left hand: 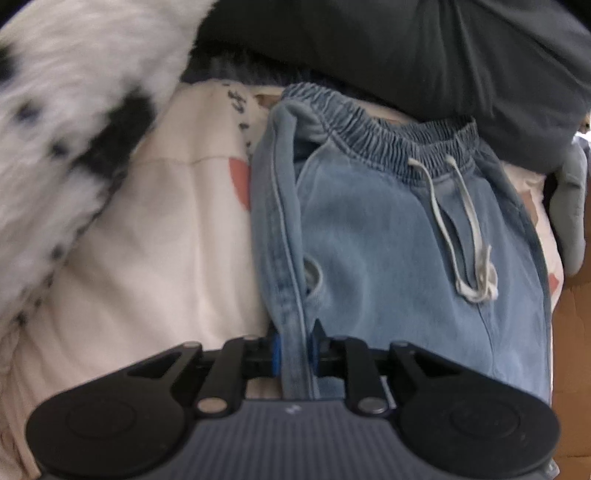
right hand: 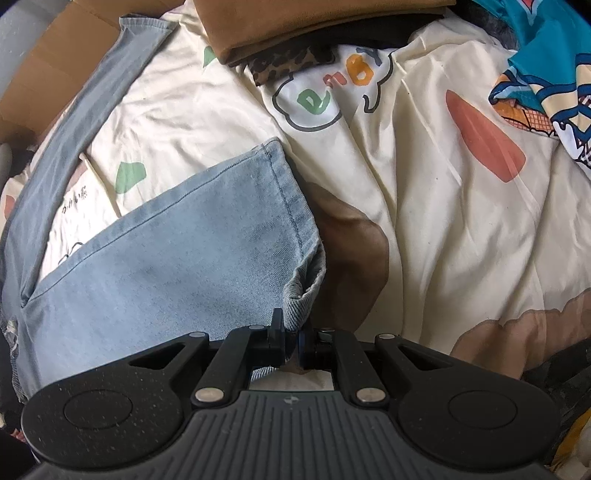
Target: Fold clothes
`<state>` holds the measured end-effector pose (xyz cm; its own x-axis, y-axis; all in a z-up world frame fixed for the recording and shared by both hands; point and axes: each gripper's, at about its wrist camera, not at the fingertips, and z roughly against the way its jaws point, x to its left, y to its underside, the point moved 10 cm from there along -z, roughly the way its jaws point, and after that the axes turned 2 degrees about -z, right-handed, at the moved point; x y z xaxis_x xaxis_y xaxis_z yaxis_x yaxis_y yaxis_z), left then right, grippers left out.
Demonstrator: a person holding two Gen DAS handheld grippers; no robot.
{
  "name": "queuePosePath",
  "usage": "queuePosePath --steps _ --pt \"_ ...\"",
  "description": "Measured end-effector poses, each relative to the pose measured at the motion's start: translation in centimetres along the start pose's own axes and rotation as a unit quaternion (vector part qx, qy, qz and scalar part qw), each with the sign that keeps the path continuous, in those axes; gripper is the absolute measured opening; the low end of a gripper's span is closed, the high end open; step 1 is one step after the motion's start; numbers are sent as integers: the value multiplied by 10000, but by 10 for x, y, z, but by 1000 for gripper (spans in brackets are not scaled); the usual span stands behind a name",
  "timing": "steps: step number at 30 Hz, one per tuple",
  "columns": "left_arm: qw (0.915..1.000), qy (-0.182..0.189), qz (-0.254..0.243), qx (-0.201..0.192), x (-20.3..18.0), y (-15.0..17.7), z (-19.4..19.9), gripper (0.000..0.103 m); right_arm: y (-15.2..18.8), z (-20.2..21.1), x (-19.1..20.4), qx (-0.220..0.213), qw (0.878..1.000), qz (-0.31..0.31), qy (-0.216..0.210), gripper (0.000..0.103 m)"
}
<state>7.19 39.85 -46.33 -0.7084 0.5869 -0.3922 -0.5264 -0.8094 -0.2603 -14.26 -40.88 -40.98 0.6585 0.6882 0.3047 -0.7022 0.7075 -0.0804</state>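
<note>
Light blue jeans (left hand: 388, 229) lie on a cream printed bedsheet (left hand: 166, 240), with the elastic waistband (left hand: 388, 133) at the far end and a white drawstring (left hand: 469, 236) hanging down the front. My left gripper (left hand: 295, 343) is shut on the jeans' left side seam, which runs between its blue pads. In the right wrist view one jeans leg (right hand: 166, 240) stretches to the left, its stitched hem (right hand: 291, 206) on the right. My right gripper (right hand: 291, 332) is shut on the frayed lower corner of that hem.
A fluffy white garment with black spots (left hand: 62, 129) lies at the left, a dark grey garment (left hand: 406, 48) beyond the waistband. A folded brown garment (right hand: 295, 26), a leopard-print cloth (right hand: 291, 62) and a teal printed garment (right hand: 546, 74) lie on the sheet (right hand: 443, 221). Cardboard (right hand: 44, 66) borders the bed.
</note>
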Motion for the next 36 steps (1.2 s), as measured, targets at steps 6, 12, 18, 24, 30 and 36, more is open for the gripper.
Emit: queuePosePath --steps 6,12,18,24,30,36 --pt "9979 -478 -425 -91 -9 -11 4 15 2 2 2 104 9999 96 -6 5" --pt "9952 -711 -656 -157 -7 -17 17 15 7 7 4 243 9996 174 -11 5" --pt "9927 -923 -770 95 -3 -8 -3 16 23 -15 -6 511 9985 155 142 5" --pt "9927 -866 -797 245 -7 2 -1 19 30 -35 -15 695 9973 130 180 5" --pt "9935 -686 -841 329 -11 32 9 16 30 -38 -13 803 9963 196 241 5" --pt "9930 -921 -718 192 -14 33 13 15 36 -49 -17 1126 9933 107 215 5"
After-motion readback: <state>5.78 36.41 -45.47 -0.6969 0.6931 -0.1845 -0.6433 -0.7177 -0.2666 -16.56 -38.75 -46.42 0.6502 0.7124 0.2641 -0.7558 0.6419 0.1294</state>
